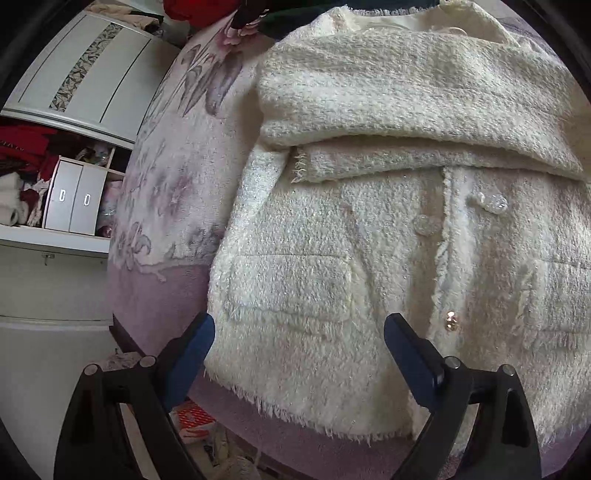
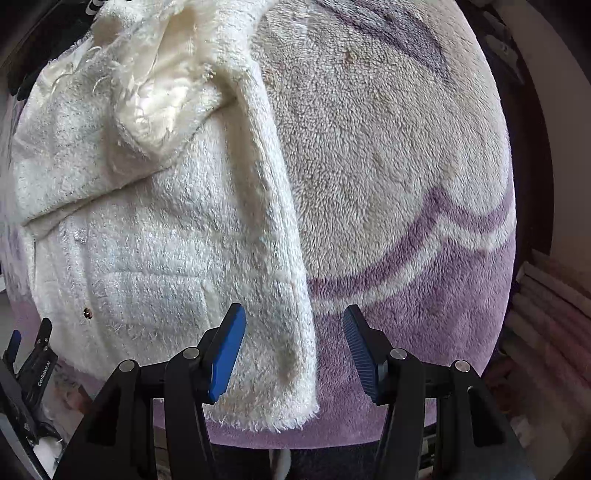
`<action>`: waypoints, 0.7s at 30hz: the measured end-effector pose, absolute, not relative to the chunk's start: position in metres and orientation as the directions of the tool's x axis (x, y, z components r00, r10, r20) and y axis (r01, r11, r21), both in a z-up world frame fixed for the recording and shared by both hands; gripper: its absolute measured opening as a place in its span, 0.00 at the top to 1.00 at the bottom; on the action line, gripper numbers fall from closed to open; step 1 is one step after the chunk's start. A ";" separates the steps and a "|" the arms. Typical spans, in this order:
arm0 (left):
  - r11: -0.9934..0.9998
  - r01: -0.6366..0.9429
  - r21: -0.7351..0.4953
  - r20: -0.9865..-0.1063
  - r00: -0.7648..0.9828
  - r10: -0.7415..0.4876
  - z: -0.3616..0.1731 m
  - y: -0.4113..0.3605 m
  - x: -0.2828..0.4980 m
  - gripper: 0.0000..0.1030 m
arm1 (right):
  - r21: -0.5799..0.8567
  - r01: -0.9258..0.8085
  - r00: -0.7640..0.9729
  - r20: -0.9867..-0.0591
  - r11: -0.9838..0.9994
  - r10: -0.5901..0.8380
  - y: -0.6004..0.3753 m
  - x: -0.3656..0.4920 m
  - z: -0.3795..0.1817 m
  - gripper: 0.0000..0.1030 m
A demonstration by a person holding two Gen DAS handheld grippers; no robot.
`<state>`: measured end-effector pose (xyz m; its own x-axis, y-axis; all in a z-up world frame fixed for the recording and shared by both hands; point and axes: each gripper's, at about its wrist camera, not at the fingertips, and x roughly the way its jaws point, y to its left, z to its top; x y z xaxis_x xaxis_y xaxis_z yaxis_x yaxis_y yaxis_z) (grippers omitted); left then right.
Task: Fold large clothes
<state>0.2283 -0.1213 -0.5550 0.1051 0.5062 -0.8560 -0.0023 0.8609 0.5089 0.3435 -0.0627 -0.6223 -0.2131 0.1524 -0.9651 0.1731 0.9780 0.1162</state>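
Plush blanket (image 2: 388, 155) spread as the working surface, cream in the middle with purple flower prints toward the left edge and a purple border set off by a wavy cream-and-purple stripe (image 2: 424, 236) along the near side. Cream fuzzy jacket (image 1: 332, 240) laid front-up on that blanket, hem toward the cameras, 1 sleeve (image 1: 406, 96) folded across the chest, the other sleeve (image 2: 273, 229) lying straight down the jacket's right side with its frayed cuff close to the blanket's near edge. 2 flap pockets and clear buttons (image 1: 491, 203) visible on the front. Left tool (image 1: 299, 332) spread wide above the hem, nothing between its blue pads, not touching the fabric. Right tool (image 2: 295, 332) spread as well, hanging over the sleeve cuff with nothing pinched. Beyond the blanket's left edge, a white wardrobe (image 1: 85, 74) with a mosaic strip on its door, an open shelf stuffed with red and white clothes (image 1: 26, 173), and 2 small white drawers (image 1: 74, 199). Red and dark garments (image 1: 207, 11) heaped past the far edge. Stacked pale items on the far right, too blurred to identify.
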 end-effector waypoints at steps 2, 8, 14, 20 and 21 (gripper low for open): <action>0.859 -0.002 0.511 -0.856 0.091 0.509 -0.555 -0.146 0.220 0.08 | 0.157 0.137 -0.206 -0.961 0.978 0.183 -0.073 0.355 -0.628 0.41; 0.854 0.049 0.517 -0.856 0.022 0.517 -0.583 -0.222 0.204 0.08 | 0.175 -0.064 -0.314 -0.938 0.982 0.146 -0.101 0.314 -0.691 0.41; 0.833 0.097 0.545 -0.838 0.045 0.543 -0.585 -0.263 0.206 0.08 | 0.338 0.021 -0.270 -0.904 0.941 0.331 -0.151 0.316 -0.650 0.42; 0.729 0.004 0.685 -0.720 0.161 0.675 -0.576 -0.251 0.257 0.08 | 0.631 0.406 -0.078 -0.697 0.661 0.713 -0.266 0.422 -0.652 0.41; 0.721 -0.026 0.692 -0.708 0.165 0.686 -0.576 -0.244 0.269 0.08 | 0.643 0.400 -0.058 -0.693 0.653 0.718 -0.274 0.446 -0.656 0.41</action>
